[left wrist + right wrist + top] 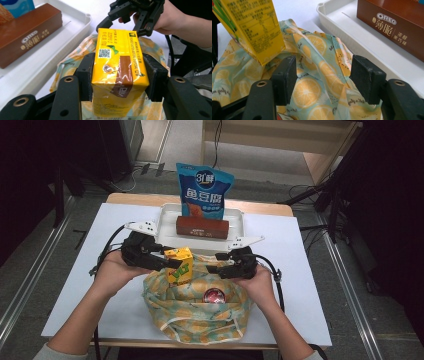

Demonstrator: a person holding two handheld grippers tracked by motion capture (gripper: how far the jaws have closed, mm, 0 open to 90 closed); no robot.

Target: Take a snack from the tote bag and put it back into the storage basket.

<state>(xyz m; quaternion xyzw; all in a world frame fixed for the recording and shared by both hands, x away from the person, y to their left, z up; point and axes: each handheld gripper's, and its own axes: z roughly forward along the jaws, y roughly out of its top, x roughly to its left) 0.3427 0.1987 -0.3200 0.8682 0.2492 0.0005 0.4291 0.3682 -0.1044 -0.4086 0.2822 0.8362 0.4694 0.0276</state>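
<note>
Left gripper view, yellow juice carton point(117, 67) upright, clamped across its width by left tongs point(122, 76)

— How's my feed? From the high view the table point(300, 285) looks bright and evenly lit, with the room around it nearly black.

— Same here. Overhead light, soft shadows. The juice carton point(120, 67) shows glare on its plastic wrap.

— My left gripper point(122, 75) view is sharp on the carton; the black jaws at the bottom edge are slightly soft.
</note>
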